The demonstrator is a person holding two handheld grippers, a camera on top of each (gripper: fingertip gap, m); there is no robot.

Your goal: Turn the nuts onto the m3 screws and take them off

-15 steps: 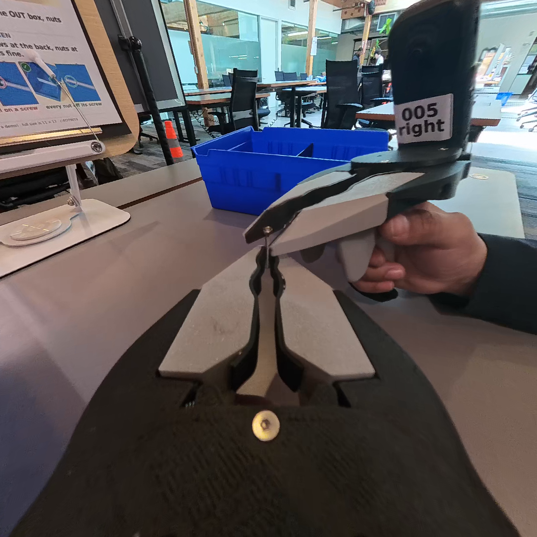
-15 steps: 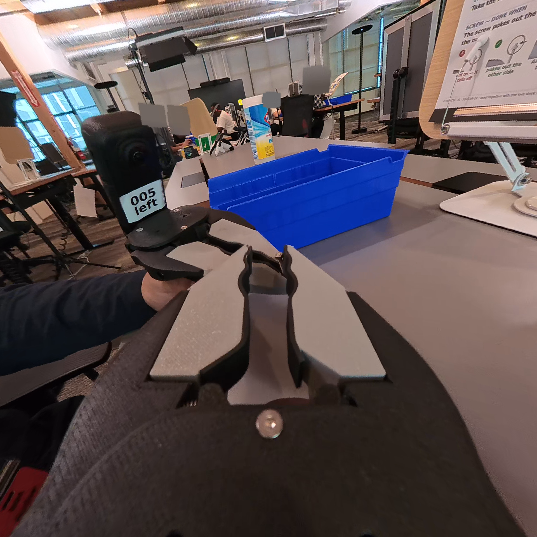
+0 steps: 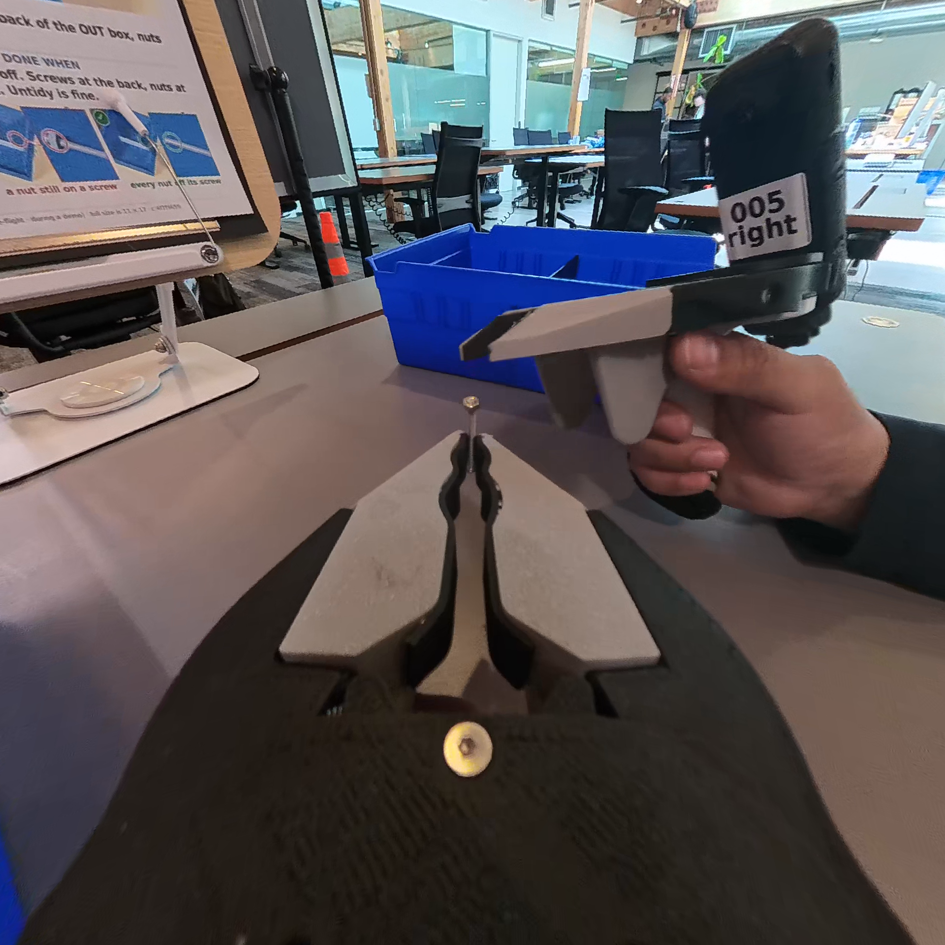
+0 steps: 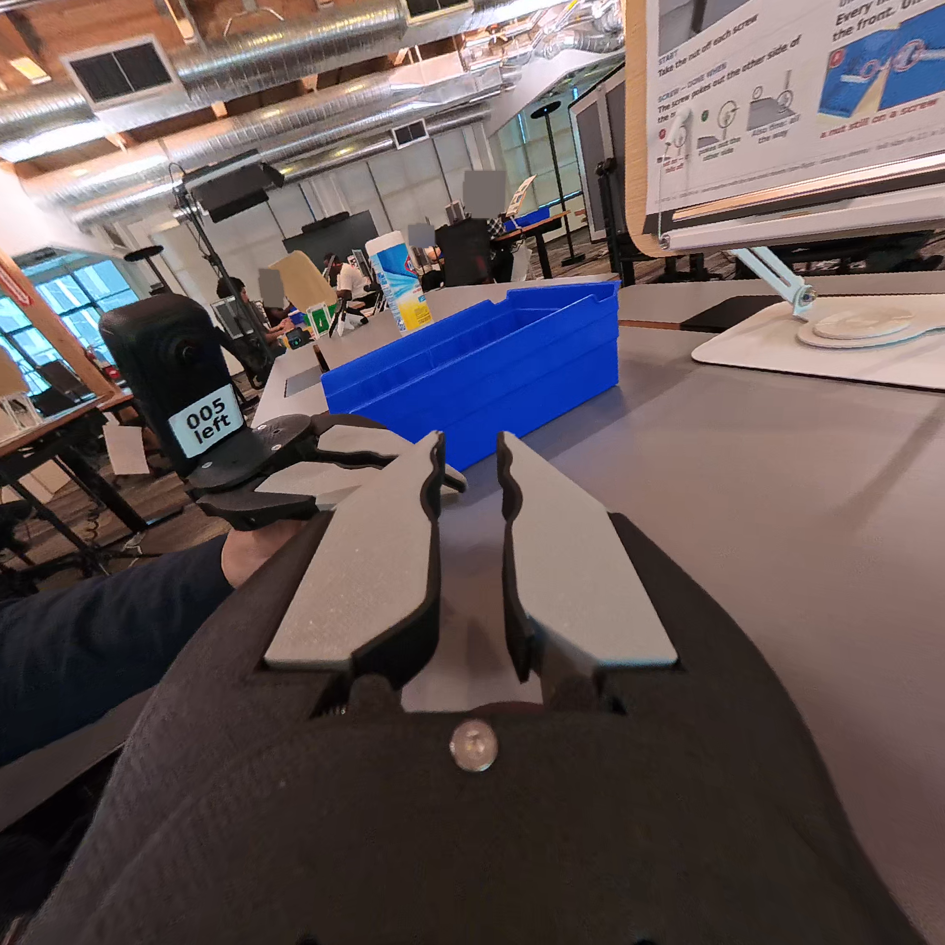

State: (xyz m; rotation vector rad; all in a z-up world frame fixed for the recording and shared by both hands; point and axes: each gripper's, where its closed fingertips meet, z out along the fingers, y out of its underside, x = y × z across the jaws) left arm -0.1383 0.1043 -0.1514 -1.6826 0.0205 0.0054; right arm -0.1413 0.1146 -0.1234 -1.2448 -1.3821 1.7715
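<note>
Right gripper (image 3: 475,347) has lifted off nut (image 3: 470,402) w/ jaws apart, left gripper (image 3: 473,440) clamped on screw (image 3: 471,434); mid-turning step, next probably re-grip nut.

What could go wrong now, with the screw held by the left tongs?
1. The left tongs pinch only the lower end of the thin screw, so it may tilt or slip.
2. The nut sits at the very top and might drop off.
3. The right tongs are open and away.

a bright blue bin (image 3: 460,301) sits on a plain grey table (image 3: 204,511); the tool's fingers (image 3: 388,557) are pale grey.
</note>
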